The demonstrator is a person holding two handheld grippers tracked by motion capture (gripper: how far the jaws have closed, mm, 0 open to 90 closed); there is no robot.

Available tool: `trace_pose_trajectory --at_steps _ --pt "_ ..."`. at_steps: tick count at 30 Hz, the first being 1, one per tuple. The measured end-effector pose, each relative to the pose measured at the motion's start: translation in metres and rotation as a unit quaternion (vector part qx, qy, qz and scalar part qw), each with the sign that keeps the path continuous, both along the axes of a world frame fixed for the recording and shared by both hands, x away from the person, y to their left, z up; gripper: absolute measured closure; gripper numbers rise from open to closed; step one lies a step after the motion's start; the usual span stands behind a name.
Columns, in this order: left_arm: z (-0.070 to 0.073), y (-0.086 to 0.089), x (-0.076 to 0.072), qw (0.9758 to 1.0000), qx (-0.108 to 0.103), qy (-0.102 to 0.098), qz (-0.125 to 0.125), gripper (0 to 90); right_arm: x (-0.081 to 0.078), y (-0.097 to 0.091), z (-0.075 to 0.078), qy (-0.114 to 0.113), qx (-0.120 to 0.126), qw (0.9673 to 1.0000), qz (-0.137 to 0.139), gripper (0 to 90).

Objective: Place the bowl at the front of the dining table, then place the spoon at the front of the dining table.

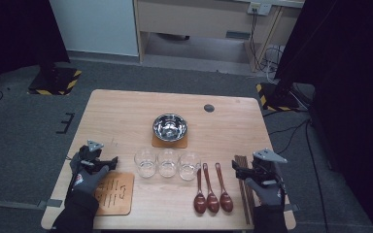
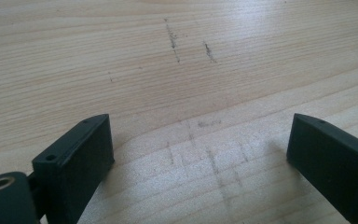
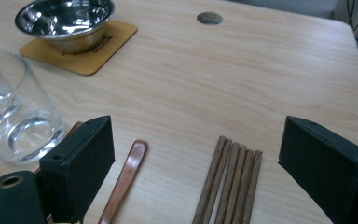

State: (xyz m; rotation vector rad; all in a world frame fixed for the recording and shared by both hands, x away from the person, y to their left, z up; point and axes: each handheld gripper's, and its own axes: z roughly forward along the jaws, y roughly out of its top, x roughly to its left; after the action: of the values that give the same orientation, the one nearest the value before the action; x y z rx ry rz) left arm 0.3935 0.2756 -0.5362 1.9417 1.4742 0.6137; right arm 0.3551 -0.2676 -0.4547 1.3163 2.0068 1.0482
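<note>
Both hands sit at the near edge of the worktop (image 1: 126,104), and neither has taken anything up, so this reads as the reach before a first pick. The left hand-held gripper (image 1: 110,160) hovers by the near left corner, jaws spread with bare wood between them; in its own view (image 2: 200,154) the surface below carries faint pencil-like scratches, none forming a readable word. Just beside it, toward the near edge, lies an empty wooden coaster (image 1: 115,193) with dark engraved marks too small to read from above.

The right hand-held gripper (image 1: 234,166) is near the right edge, jaws also spread and holding nothing. In its own view (image 3: 196,163) it looks straight down on the bundle of wooden chopsticks (image 3: 230,184), which lies along the right edge, with the three brown spoons (image 1: 212,190) just to the left of them. I judge the chopsticks are the likely target, though a spoon handle (image 3: 126,179) sits nearly as close.

The next move calls for lowering the right jaws astride a single piece and closing without dragging its neighbours. Three glasses (image 1: 167,162) stand in a row mid-worktop; behind them a steel bowl (image 1: 170,127) rests on a second coaster (image 3: 86,46). No brand shows anywhere.
</note>
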Motion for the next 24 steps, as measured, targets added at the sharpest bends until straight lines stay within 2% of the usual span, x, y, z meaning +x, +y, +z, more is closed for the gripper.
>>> trace_pose_trajectory --at_steps 7,15,24 --pt "0.0 0.0 0.0 1.0 0.0 0.0 0.0 5.9 -0.012 0.008 -0.008 0.012 -0.011 0.9997 0.018 11.7" --pt "0.0 0.0 0.0 1.0 0.0 0.0 0.0 5.8 -0.016 0.019 -0.013 0.023 -0.016 0.9986 0.045 14.7" --pt "0.0 0.0 0.001 1.0 0.001 0.004 -0.006 3.7 -0.016 0.034 -0.031 0.06 -0.035 0.9955 0.064 21.0"
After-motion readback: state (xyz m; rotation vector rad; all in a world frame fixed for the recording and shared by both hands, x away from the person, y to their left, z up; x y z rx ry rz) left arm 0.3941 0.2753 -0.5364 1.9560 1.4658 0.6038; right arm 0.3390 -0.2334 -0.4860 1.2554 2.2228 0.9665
